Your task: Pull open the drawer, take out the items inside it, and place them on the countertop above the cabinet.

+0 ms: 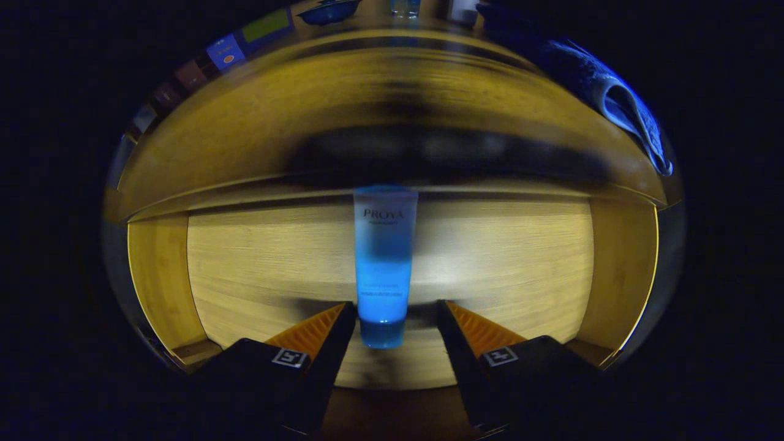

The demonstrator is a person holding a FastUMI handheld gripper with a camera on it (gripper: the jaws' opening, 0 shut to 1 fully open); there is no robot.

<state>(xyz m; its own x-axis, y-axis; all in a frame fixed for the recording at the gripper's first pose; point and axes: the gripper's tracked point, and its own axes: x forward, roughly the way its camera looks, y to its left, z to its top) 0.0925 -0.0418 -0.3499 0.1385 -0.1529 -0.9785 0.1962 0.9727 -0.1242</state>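
The wooden drawer (160, 275) stands pulled open below me. A blue and frosted tube (386, 257) lies lengthwise on its pale floor, with the dark blue cap end pointing toward me. My gripper (396, 306) is open and low over the drawer. The tube's cap end sits between the fingers, close against the left one and apart from the right. Neither finger presses on it. Beyond the drawer runs the wooden countertop (245, 122) of the cabinet.
A blue cloth (612, 92) is bunched on the countertop's right end. A blue bowl (331, 11) and a glass (404, 7) stand at its far edge, and several small boxes (226, 52) line the far left. The drawer's side walls close in left and right.
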